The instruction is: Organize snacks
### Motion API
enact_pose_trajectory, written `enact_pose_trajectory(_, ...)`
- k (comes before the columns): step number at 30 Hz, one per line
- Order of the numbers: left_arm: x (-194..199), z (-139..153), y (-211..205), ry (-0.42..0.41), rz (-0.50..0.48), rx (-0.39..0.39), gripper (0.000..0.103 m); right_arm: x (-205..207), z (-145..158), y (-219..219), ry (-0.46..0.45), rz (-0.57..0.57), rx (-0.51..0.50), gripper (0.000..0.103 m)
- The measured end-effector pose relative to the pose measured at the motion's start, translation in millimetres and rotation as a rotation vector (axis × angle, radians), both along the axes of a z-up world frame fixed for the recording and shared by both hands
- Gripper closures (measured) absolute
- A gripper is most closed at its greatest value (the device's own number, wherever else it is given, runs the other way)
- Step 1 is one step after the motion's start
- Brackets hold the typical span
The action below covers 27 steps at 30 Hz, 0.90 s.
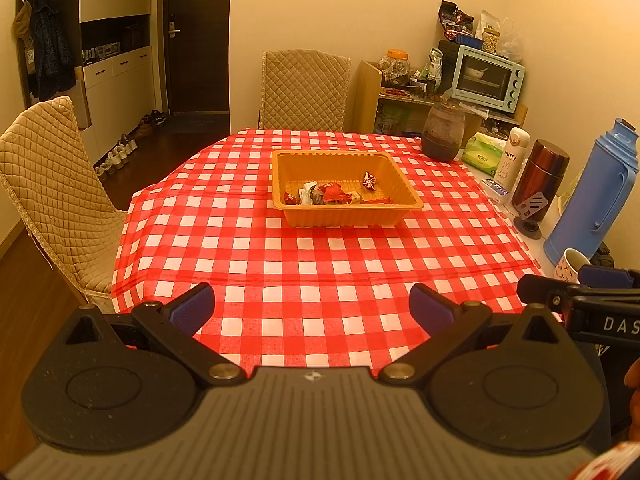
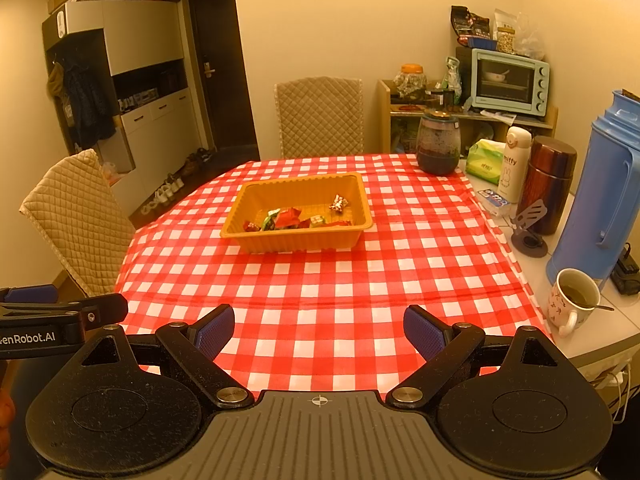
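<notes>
so, tray (image 1: 344,216): orange plastic, centre of frame on the checked cloth (image 1: 320,264); looks light and thin-walled, likely to flex and slide.
snacks (image 1: 332,195): small wrapped pieces along the tray's near wall; light, crinkly, slippery; pinch a wrapper's twisted end.
left gripper (image 1: 312,307): jaws apart, nothing between them, bottom of frame.
right gripper (image 2: 319,331): jaws apart, nothing held.

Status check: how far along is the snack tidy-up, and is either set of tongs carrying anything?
Done: wrapped snacks lie in the orange tray; none show loose on the checked tablecloth. In hand: nothing; left tongs and right tongs are open and empty. Left: nothing visible to collect.
</notes>
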<state>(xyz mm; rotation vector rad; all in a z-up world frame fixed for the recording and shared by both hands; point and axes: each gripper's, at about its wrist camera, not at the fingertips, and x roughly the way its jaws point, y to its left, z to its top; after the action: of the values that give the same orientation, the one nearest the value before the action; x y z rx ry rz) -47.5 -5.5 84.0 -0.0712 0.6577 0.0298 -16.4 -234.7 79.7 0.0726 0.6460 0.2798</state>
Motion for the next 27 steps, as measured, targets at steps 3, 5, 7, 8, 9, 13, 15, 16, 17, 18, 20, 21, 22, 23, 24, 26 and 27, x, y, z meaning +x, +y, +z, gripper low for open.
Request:
enact_pose_trajectory(3, 0.1, -0.1, 0.1, 0.001, 0.000, 0.000, 0.000, 0.2, -0.1, -0.1, 0.000, 0.000, 0.000, 0.012)
enact_pose_trajectory(5, -0.1, -0.5, -0.9, 0.001, 0.000, -0.001, 0.000, 0.2, -0.2, -0.1, 0.000, 0.000, 0.001, 0.012)
enact_pose_trajectory(7, -0.2, -0.5, -0.8, 0.000, -0.001, 0.001, 0.000, 0.2, -0.2, -0.2, 0.001, 0.000, 0.001, 0.012)
enact_pose_trajectory(8, 0.3, 0.0, 0.1, 0.000, 0.000, 0.000, 0.000, 0.2, -0.1, -0.2, 0.000, 0.001, 0.000, 0.012)
enact_pose_trajectory(9, 0.0, -0.4, -0.7, 0.001, 0.000, -0.001, 0.000, 0.4, -0.2, -0.1, 0.000, 0.001, 0.000, 0.012)
enact_pose_trajectory(13, -0.2, -0.3, -0.5, 0.000, -0.001, -0.001, 0.000, 0.3, -0.3, -0.3, 0.000, 0.000, 0.000, 0.012)
enact_pose_trajectory(15, 0.3, 0.1, 0.1, 0.001, 0.000, -0.001, 0.000, 0.5, -0.5, -0.3, 0.000, 0.000, 0.002, 0.012)
enact_pose_trajectory(16, 0.0, -0.3, -0.6, 0.001, 0.000, -0.001, 0.000, 0.6, -0.6, -0.1, 0.000, 0.000, 0.002, 0.012)
enact_pose_trajectory(17, 0.1, -0.1, 0.1, 0.000, 0.001, -0.001, 0.000, 0.4, -0.5, -0.2, 0.000, 0.001, 0.001, 0.012)
enact_pose_trajectory(18, 0.4, 0.1, 0.7, 0.001, 0.000, -0.001, 0.000, 0.5, -0.5, -0.3, 0.000, 0.001, 0.000, 0.012)
enact_pose_trajectory(20, 0.3, -0.1, 0.5, 0.000, 0.000, -0.001, 0.000, 1.2, -0.5, 0.2, 0.000, 0.001, 0.000, 0.012)
enact_pose_trajectory(21, 0.5, 0.1, 1.2, 0.001, 0.000, -0.001, 0.000, 1.1, -0.5, 0.2, 0.001, 0.001, 0.001, 0.012)
enact_pose_trajectory(22, 0.5, 0.0, 1.4, 0.001, 0.001, -0.001, 0.000, 1.6, -0.7, 0.3, 0.001, 0.001, 0.001, 0.012)
enact_pose_trajectory(23, 0.2, -0.3, 0.7, 0.001, 0.001, -0.003, 0.000, 1.2, -0.7, 0.2, 0.000, 0.001, 0.000, 0.012)
enact_pose_trajectory(24, 0.6, 0.0, 1.7, 0.001, 0.001, -0.002, 0.000, 1.4, -0.9, 0.3, 0.000, 0.000, 0.000, 0.012)
enact_pose_trajectory(26, 0.4, -0.4, 1.1, 0.001, 0.000, -0.001, 0.000, 1.6, -0.8, 0.5, 0.002, 0.001, 0.001, 0.012)
enact_pose_trajectory(27, 0.8, 0.0, 2.4, 0.002, 0.000, -0.002, 0.000, 2.1, -0.8, 1.0, 0.002, 0.001, 0.001, 0.012)
